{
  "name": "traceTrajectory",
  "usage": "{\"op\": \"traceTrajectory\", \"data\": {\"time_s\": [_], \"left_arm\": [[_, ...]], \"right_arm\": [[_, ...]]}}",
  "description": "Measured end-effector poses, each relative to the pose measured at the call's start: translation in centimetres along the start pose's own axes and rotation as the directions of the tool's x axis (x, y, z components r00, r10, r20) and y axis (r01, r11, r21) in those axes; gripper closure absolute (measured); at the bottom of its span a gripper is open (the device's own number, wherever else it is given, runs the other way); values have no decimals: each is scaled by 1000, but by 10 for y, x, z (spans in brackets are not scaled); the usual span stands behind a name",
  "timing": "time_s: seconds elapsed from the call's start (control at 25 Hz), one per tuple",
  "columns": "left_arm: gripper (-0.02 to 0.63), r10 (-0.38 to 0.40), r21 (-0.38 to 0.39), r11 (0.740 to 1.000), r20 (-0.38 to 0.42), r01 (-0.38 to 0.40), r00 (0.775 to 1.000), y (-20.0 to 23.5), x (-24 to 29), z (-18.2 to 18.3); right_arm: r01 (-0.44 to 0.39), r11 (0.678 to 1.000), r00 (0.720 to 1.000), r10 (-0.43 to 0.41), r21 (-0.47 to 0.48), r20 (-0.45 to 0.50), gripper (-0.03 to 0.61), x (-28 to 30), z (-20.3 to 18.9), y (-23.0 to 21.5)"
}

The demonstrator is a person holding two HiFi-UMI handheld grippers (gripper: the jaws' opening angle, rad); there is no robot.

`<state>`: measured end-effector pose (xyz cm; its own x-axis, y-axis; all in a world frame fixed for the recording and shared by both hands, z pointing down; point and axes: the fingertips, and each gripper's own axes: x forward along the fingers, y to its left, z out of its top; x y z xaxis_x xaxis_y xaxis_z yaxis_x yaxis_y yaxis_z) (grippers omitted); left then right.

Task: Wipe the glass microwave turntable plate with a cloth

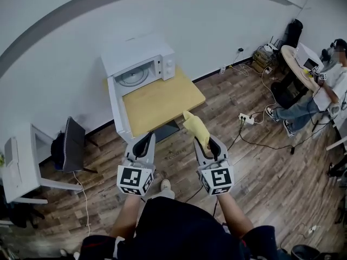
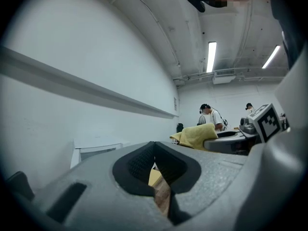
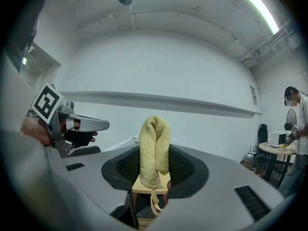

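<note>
Bright, even light from ceiling tubes (image 2: pixel 211 57), strong fisheye distortion, dark corners, perhaps slight motion blur.

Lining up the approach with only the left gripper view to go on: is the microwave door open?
Observer: Yes. In the head view the microwave has its door swung wide open on its left side.
Operator: Is the glass plate inside?
Observer: Yes, the glass turntable plate lies in the cavity.
Operator: How is the cloth held on the right?
Observer: The right gripper view shows the right gripper with its jaws shut on the yellow cloth, which is folded double and sticks up between them.
</note>
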<state>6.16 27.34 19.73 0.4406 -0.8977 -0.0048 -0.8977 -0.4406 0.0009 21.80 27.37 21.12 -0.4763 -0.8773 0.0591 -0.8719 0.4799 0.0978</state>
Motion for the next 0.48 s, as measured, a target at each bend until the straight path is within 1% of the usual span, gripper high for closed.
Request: {"op": "traceTrajectory", "data": {"time_s": [0.28, 0.48], "left_arm": [[597, -25, -8, 1000, 4, 25, 1000, 57, 48, 7], [597, -48, -20, 999, 9, 49, 999, 84, 72, 6]], "right_arm": [[7, 1000, 1000, -7, -4, -6, 437, 77, 10, -1], [-1, 1000, 1000, 1, -26, -8, 437, 120, 13, 3]]}}
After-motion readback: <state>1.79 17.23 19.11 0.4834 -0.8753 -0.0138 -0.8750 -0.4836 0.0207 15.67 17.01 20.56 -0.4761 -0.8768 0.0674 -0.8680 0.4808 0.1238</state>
